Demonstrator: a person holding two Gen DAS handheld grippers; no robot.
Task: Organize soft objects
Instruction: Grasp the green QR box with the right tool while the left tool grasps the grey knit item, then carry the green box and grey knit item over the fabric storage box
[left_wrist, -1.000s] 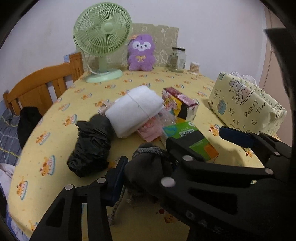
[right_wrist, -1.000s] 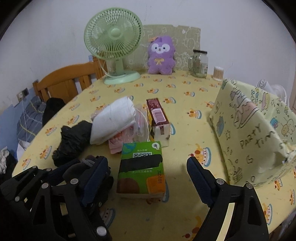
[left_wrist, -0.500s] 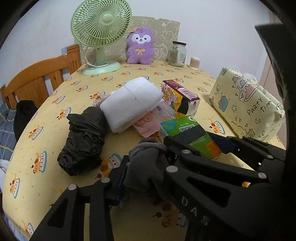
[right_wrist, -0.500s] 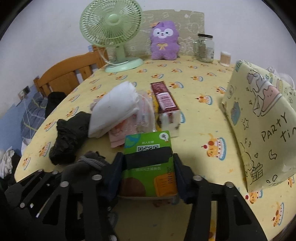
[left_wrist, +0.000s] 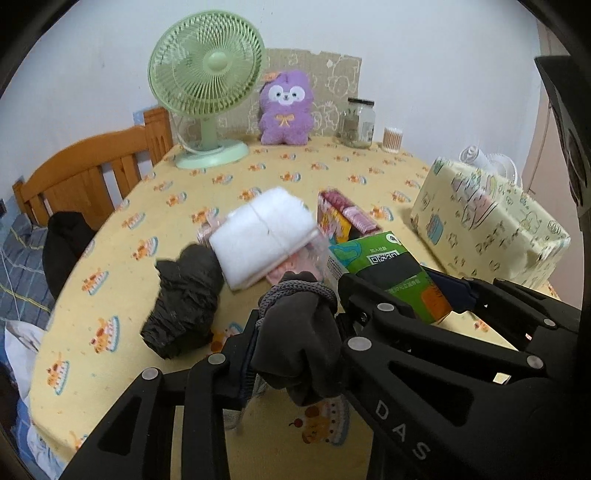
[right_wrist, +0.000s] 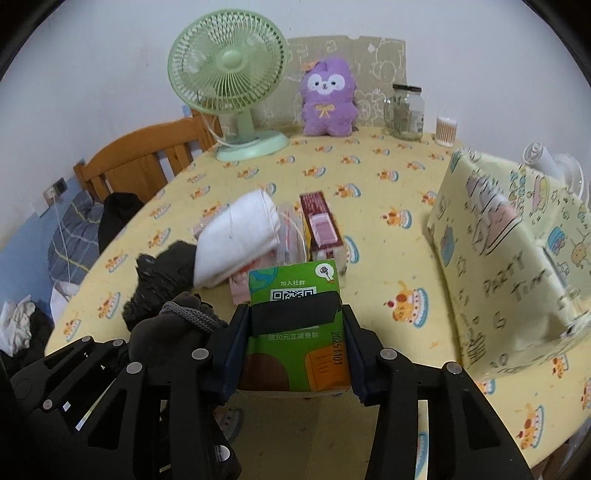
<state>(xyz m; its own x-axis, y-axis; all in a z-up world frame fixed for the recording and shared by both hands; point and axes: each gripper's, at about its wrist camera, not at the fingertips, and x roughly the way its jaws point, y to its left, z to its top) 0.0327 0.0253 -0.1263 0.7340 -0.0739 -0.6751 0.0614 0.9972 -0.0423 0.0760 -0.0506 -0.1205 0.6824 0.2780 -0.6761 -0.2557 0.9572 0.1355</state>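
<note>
A dark grey knitted bundle (left_wrist: 295, 343) sits between the fingers of my left gripper (left_wrist: 299, 314), whose jaws are closing and pressing on it; it hangs just above the yellow tablecloth (left_wrist: 122, 332). The same bundle (right_wrist: 177, 325) shows at lower left in the right wrist view. My right gripper (right_wrist: 295, 321) is closing on a green tissue pack (right_wrist: 295, 350), pads against both its sides. A folded white cloth (left_wrist: 264, 236) and a crumpled black bag (left_wrist: 184, 299) lie beyond. A purple plush (left_wrist: 284, 107) sits at the far edge.
A red and yellow carton (left_wrist: 343, 218) stands behind the green pack. A pale yellow printed box (left_wrist: 487, 229) fills the right side. A green fan (left_wrist: 207, 74), a glass jar (left_wrist: 358, 122) and a swab tub (left_wrist: 392, 139) line the back. A wooden chair (left_wrist: 85, 166) is at left.
The right jaws went from wide apart to closed against the green pack. Both grippers have risen a little, lifting the grey bundle and the pack off the table.
</note>
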